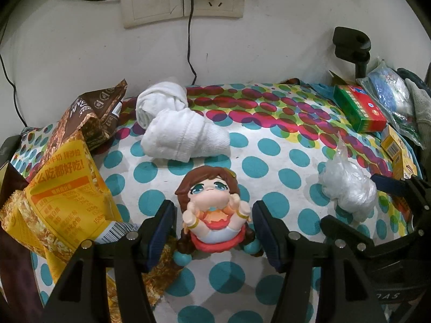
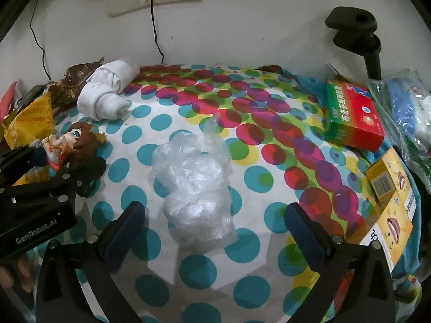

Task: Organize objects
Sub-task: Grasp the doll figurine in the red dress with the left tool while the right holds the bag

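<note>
Figurine (image 1: 212, 215) is standing mid-tablecloth (image 1: 269, 148) between the left gripper (image 1: 214, 231)'s parted, non-touching jaws, while the right gripper (image 2: 215, 231) is gaping wide around the crumpled plastic bag (image 2: 194, 183), likely for sorting.

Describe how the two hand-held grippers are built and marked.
Both are black plastic. The left hand-held gripper has two angled fingers faced with dark blue pads and small round silver fasteners along its bars. The right hand-held gripper is built the same way. White "GenRobot.AI" lettering marks the left one's body. No cables or sleeves show.
</note>
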Tool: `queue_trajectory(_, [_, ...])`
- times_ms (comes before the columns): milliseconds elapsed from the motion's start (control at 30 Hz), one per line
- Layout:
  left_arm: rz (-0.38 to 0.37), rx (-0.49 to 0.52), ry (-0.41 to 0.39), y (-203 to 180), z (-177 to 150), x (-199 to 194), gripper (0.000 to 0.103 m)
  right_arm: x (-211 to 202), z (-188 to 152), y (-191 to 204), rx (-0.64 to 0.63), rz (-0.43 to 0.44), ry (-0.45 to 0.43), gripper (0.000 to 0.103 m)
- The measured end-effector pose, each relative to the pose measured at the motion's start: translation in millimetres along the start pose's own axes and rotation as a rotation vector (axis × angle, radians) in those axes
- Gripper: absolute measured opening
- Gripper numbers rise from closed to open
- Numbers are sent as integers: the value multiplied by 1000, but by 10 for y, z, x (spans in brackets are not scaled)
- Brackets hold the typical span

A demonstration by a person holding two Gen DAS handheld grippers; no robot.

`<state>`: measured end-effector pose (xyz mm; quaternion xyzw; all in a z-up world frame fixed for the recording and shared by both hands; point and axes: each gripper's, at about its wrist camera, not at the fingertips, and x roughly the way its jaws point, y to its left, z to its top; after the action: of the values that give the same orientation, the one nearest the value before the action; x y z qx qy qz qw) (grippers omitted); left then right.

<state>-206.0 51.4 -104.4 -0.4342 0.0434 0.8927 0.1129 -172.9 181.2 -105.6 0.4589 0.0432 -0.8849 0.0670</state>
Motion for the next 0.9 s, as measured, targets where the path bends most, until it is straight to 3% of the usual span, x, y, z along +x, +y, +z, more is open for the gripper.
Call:
queue_trajectory(200, [-2, -1, 0, 0, 4, 4, 62, -18, -11, 15, -10, 12, -10, 95])
queue_trajectory(267, [-2, -1, 0, 10, 5, 5, 62, -47, -14, 19, -24, 28, -31, 74])
queue_trajectory(400, [-2, -1, 0, 10, 3, 11, 62, -51, -11, 50, -45, 44, -43, 62])
queue_trajectory(467, [-3, -2, 0, 21, 2, 10, 62, -71, -7, 48, -46, 52, -56, 35])
queue_trajectory(767, [9, 7, -2, -18, -13, -6, 62, -80, -9, 155, -69, 42, -60, 35])
queue_trajectory(900, [41, 12, -20, -31, 9, -4, 53, -93, 10, 249, -78, 28, -61, 35])
